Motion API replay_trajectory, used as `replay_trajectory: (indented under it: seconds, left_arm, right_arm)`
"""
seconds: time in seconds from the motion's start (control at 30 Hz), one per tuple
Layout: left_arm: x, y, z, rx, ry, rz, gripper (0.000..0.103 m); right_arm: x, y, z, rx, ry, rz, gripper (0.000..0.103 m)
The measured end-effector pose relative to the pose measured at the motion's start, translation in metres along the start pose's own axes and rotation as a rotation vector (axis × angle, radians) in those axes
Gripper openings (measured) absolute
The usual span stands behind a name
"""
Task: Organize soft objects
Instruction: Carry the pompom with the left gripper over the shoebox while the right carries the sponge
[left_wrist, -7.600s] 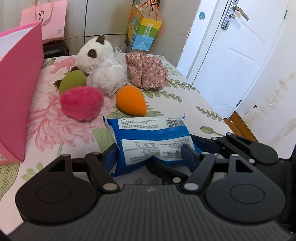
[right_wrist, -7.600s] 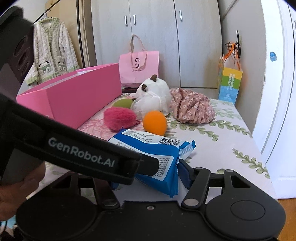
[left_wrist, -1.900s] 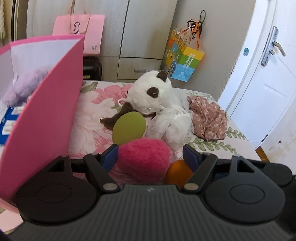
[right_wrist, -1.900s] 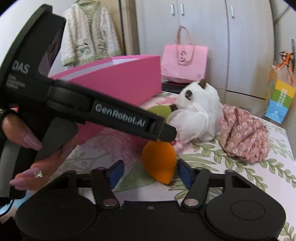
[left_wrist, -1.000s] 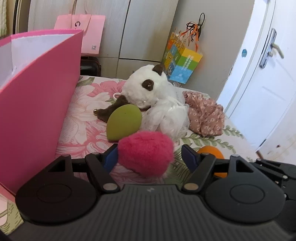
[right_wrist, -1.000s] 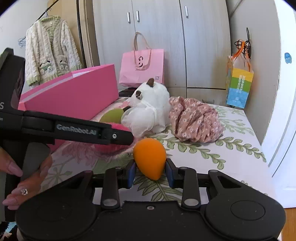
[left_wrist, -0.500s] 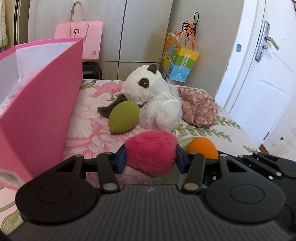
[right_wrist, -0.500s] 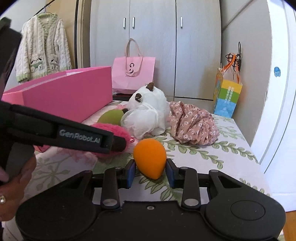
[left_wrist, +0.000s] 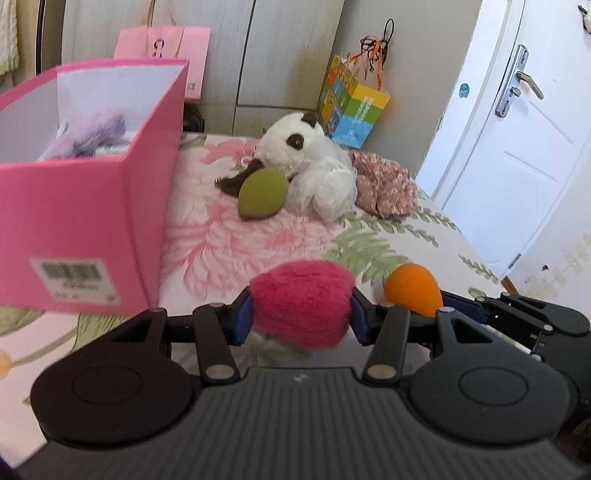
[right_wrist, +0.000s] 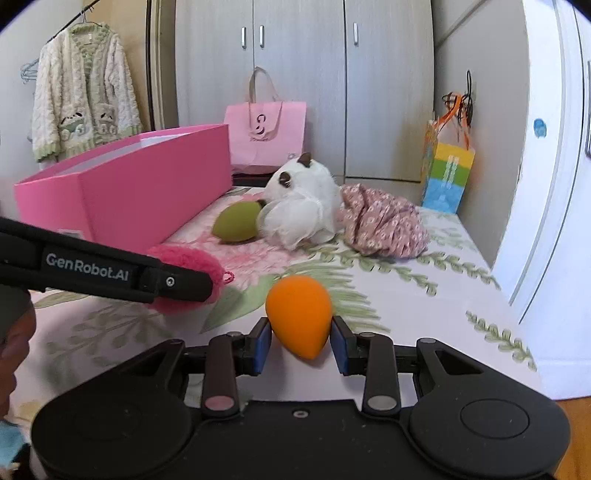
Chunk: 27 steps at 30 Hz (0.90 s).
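- The tall open pink cardboard box (left_wrist: 96, 221) stood at the far left of the floral-sheeted bed (left_wrist: 258, 236), with a lilac plush thing (left_wrist: 92, 134) already lying inside it. Its wall was high, so anything carried in low could, in my judgement, catch the rim and tip or push the box
- The left tool (left_wrist: 301, 314) was clamped on the fuzzy magenta plush pouf (left_wrist: 301, 301), its blue pads (left_wrist: 243, 314) pressed into the fur on both sides, the jaws having just been closing onto it. It was held near the bed's front edge, right of the box. The fur is loose and compressible, so the grip may be on pile more than on body; a quick swing toward the box could let it slide out
- Further back lay the olive-green egg-shaped sponge (left_wrist: 263, 195), touching the white and brown plush animal (left_wrist: 295, 147), itself against a white mesh bath pouf (left_wrist: 328, 192) and a pink floral fabric cap (left_wrist: 384, 188). That crowding could mean dragging a neighbour along when one is taken later
- The right tool (right_wrist: 301, 343) was narrowly closed on the orange egg-shaped sponge (right_wrist: 299, 314), pads (right_wrist: 263, 343) at its tapering lower end. A grip so near the tip of a smooth, springy shape might squeeze it forward out of the jaws
- The two tools sat just beside each other, so both heading for the box at once risked a collision
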<state>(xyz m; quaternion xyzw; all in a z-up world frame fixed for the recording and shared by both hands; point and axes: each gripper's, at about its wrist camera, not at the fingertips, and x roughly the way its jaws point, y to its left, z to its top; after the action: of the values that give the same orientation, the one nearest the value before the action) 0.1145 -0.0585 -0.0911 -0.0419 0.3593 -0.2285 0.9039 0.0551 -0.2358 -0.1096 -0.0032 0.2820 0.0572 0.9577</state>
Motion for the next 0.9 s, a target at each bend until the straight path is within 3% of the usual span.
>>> replay_trajectory:
  seconds: [0.33, 0.57, 0.7, 0.9]
  left_arm:
    - [-0.035, 0.028, -0.011, -0.050, 0.136, -0.140, 0.051]
    - [-0.067, 0.059, -0.009, -0.055, 0.207, -0.171, 0.051]
    - [-0.095, 0.079, -0.003, -0.063, 0.178, -0.154, 0.051]
    - [-0.138, 0.104, 0.015, -0.075, 0.069, -0.129, 0.051]
  right_arm:
    - [-0.019, 0.000, 0.011, -0.031, 0.097, 0.150, 0.039]
    - [-0.020, 0.010, 0.030, -0.002, 0.250, 0.371, 0.039]
    - [-0.017, 0.027, 0.043, 0.005, 0.322, 0.495, 0.039]
    - [-0.024, 0.056, 0.077, -0.036, 0.308, 0.649, 0.039]
